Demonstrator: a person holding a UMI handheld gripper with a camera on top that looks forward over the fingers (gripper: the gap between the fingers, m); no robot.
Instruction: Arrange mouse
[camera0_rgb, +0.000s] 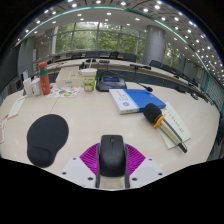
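Matte black computer mouse (112, 152), lying between two white gripper fingers with magenta ribbed inner pads (90, 157). Black oval mouse mat with wrist rest (46, 135) on a pale beige tabletop (90, 115). Blue booklet (127, 99) with white page edges. Yellow-and-black handled tool (154, 114). Red-orange cylindrical bottle (43, 77). Green-labelled white tub (88, 79). Dark grey box (109, 81).

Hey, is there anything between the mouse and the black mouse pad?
Nothing visible. The mouse sits between the tongs' fingers, and only bare table lies between it and the mouse pad beside it.
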